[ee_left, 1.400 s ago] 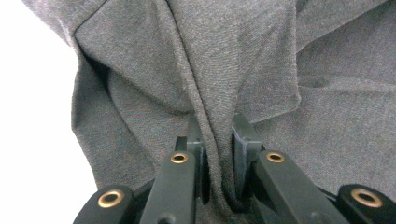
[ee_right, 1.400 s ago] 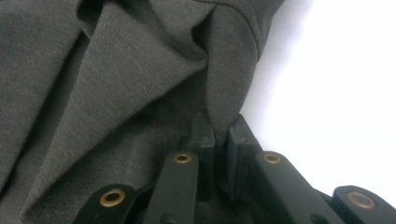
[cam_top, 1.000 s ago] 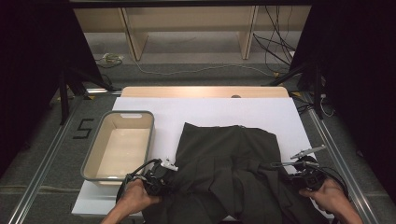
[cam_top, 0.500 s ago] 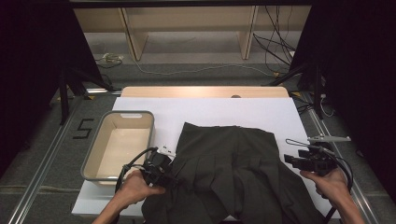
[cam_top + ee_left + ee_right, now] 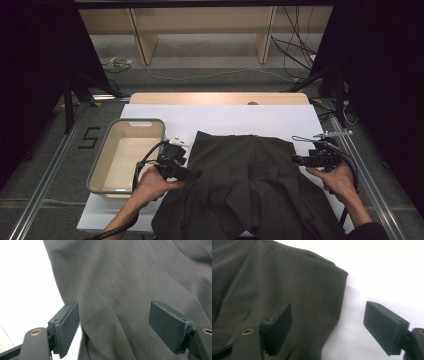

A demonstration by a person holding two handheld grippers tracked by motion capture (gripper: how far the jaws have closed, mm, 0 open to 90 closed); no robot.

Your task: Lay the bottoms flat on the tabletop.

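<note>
A dark olive woven garment (image 5: 245, 190), matte and softly creased, lies spread over the white surface (image 5: 225, 117) from centre toward 6 o'clock. The left tongs (image 5: 192, 175) have just been opening; their flat black pads stand spread above its 9 o'clock edge. The right tongs (image 5: 295, 160), likewise just opening, gape at its 3 o'clock corner, gripping nothing. A rounded beige plastic tub (image 5: 100, 170) sits at 9 o'clock.
</note>
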